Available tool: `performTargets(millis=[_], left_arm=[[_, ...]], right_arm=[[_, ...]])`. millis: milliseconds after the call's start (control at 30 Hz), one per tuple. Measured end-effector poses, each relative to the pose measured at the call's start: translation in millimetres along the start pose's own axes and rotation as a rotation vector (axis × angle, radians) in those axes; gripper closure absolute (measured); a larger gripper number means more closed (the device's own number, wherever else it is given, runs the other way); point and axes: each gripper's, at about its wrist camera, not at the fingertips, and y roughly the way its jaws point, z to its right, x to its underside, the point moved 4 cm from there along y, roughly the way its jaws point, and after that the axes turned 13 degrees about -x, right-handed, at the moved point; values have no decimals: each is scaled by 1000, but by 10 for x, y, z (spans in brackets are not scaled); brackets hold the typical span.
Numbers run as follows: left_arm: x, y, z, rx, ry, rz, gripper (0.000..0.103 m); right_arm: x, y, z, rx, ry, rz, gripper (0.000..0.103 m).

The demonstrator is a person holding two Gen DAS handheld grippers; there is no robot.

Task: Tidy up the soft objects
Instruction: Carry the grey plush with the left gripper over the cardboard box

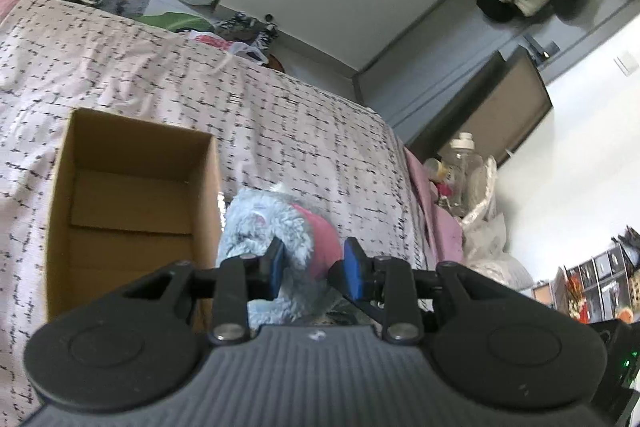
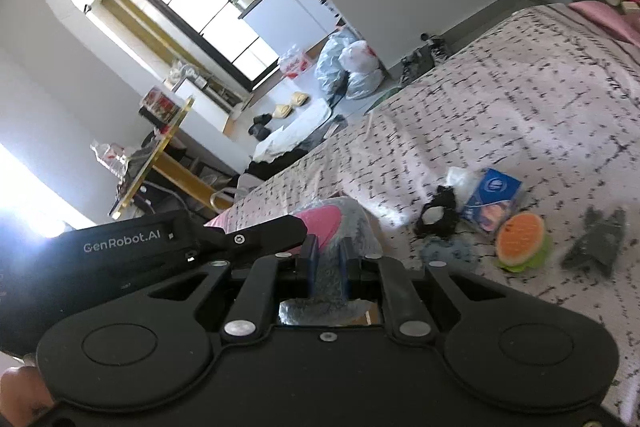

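Left wrist view: the left gripper is seen with its blue-padded jaws parted about a plush's width, and the grey plush toy with a pink patch lies between and just ahead of them — whether the pads press it cannot be told. The toy rests on the patterned bedspread, touching or just beside the right wall of an open cardboard box, whose inside appears bare. In the right wrist view the right gripper is drawn nearly closed, and grey fur of the same plush toy is pinched between its pads. The body of the left gripper is seen just to its left. Farther along the bedspread are scattered a watermelon-slice toy, a blue packet, a black scrunchie-like item, a small blue-grey plush piece and a dark folded cloth — all apart from the gripper.
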Motion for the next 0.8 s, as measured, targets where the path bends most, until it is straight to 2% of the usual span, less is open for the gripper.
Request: performTargets(millis=[800], left_arm=[[-536,552,-898,-131,-122,-9,73]], right_arm=[[117,1220,-43,10,13,-114,90]])
